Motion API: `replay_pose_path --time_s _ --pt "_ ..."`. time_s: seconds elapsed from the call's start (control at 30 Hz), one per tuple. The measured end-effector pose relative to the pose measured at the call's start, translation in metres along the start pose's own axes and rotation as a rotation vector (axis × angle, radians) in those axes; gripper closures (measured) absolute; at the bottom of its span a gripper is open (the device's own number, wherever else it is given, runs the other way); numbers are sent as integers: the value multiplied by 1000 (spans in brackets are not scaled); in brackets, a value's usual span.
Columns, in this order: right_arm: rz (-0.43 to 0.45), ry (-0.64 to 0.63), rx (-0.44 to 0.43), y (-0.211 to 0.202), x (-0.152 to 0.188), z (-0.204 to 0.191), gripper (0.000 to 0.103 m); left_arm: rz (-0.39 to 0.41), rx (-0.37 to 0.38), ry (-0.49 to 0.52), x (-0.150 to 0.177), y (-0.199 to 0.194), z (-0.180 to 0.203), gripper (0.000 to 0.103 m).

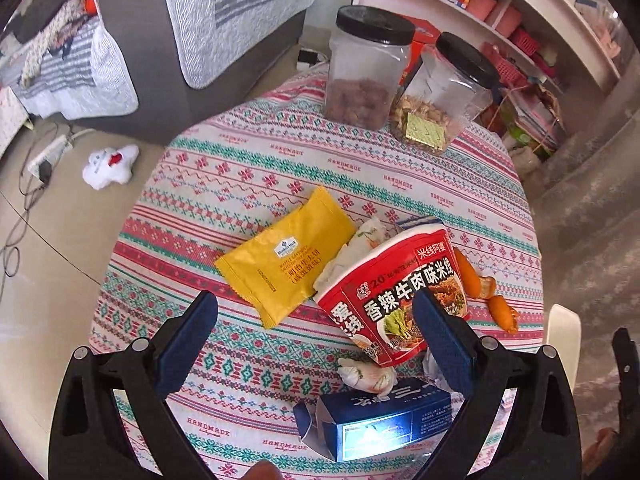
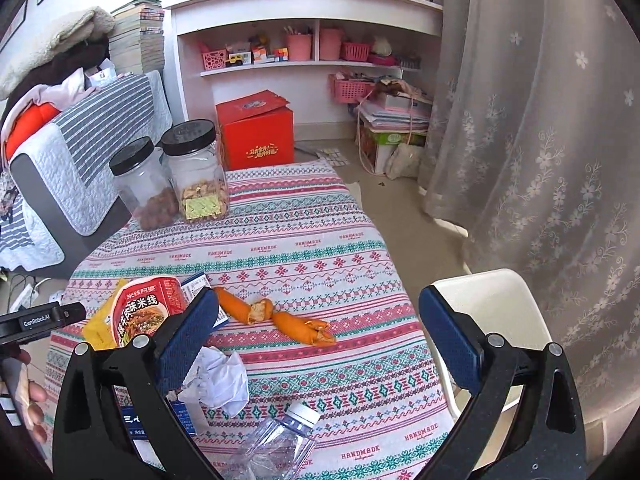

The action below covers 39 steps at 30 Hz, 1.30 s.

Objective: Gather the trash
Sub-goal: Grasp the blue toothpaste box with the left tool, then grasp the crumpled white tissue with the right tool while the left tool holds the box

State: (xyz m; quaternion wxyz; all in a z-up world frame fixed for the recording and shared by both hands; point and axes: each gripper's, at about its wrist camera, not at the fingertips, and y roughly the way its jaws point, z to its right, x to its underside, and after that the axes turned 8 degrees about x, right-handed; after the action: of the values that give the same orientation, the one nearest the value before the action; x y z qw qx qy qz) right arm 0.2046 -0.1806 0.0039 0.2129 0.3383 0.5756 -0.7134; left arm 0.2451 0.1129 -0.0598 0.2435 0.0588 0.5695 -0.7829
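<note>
Trash lies on a round table with a patterned cloth (image 1: 280,152). A yellow snack wrapper (image 1: 286,258), a tipped red noodle cup (image 1: 394,292), crumpled tissues (image 1: 368,374), a blue carton (image 1: 376,420) and orange peels (image 1: 468,272) show in the left wrist view. My left gripper (image 1: 316,336) is open above them, its right finger in front of the cup. My right gripper (image 2: 318,328) is open above the orange peels (image 2: 296,322), with crumpled white paper (image 2: 220,376) and a crushed clear bottle (image 2: 276,444) near it. The noodle cup (image 2: 144,308) also shows in the right wrist view.
Two black-lidded jars (image 1: 368,68) (image 1: 448,92) with snacks stand at the table's far edge. A white chair (image 2: 492,308) is at the right, a sofa (image 1: 160,40) at the left, shelves (image 2: 304,40) and a red box (image 2: 256,132) behind, a curtain (image 2: 540,120) at the right.
</note>
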Motion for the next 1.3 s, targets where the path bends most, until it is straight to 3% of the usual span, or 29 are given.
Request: replay_pose_path --time_s 0.1,0.17,0.27,0.33,0.5,0.6,0.67,0.9,0.97,1.03,1.07,1.2,1.3 --pt "-38 32 -24 5 -1 4 7 -98 97 -108 3 11 -9 8" --pt "-61 54 -43 8 -2 8 7 -177 118 -184 9 20 -13 8" --pt "-82 77 -65 9 -2 15 7 -238 147 -184 20 18 -8 8" --pt "-86 76 -77 7 -3 18 7 -253 163 -87 27 8 8 8" --pt "-74 80 -59 6 -5 33 7 -350 125 369 69 8 74 8" --pt "-76 103 -40 7 -5 47 7 -399 7 552 100 28 96 8" --pt "-81 111 -27 10 -5 56 7 -401 -51 631 111 37 104 8" --pt "-118 82 -9 21 0 65 7 -368 -146 774 119 58 124 8" --pt "-136 74 -24 24 1 64 7 -358 -166 822 119 64 124 12" --pt "-154 67 -40 27 1 62 7 -373 -179 853 122 72 125 39" --pt "-161 64 -47 27 1 61 7 -381 -185 854 122 75 124 44" --pt "-165 43 -65 26 3 53 7 -362 -123 806 116 60 118 58" --pt "-188 16 -96 28 6 43 7 -312 -41 720 103 33 108 61"
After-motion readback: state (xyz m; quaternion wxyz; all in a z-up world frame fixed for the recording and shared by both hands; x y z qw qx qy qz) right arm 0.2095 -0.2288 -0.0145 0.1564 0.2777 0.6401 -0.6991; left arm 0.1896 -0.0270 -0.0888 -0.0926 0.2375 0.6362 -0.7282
